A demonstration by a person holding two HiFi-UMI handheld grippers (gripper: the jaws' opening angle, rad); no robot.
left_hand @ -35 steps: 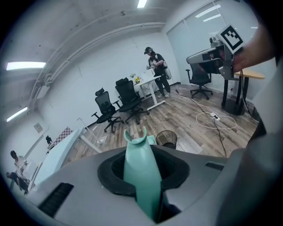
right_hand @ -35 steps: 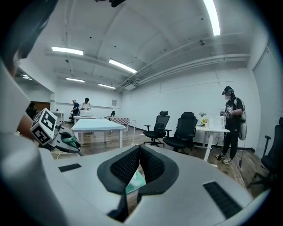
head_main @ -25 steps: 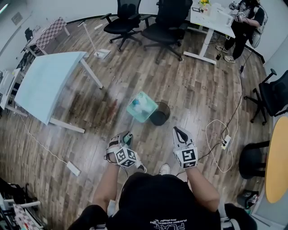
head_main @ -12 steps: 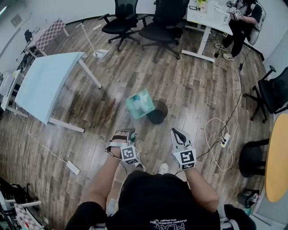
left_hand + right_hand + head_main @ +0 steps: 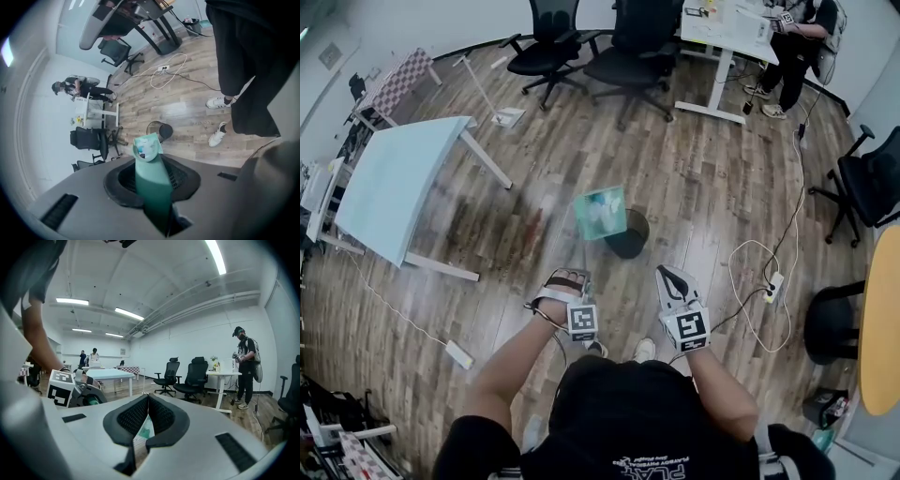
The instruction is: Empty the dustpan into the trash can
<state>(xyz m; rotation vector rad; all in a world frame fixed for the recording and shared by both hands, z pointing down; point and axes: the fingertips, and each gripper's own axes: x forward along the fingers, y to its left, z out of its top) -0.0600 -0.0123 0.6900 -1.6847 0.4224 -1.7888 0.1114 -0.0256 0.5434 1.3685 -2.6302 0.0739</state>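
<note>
So the left gripper (image 5: 566, 278) has its jaws clamped on the long teal handle of the dustpan (image 5: 601, 213). They're only partly open, just the width of the handle, which runs straight out between the pads. The pan end is up in the air and tipped, overlapping the near-left edge of the black trash can (image 5: 629, 238) that sits on the wood floor (image 5: 694, 187). You can see some whitish scraps inside the pan.

The right gripper (image 5: 669, 273) is just hanging out beside the left one. Its jaws are closed, pads meeting at the tips, with nothing between them.

Further out there's a light blue table (image 5: 394, 178) off to the left, well apart from the can. A white power strip (image 5: 772, 291) with a looped cord lies on the floor to the right, and there are black office chairs (image 5: 628, 47) at the back.
</note>
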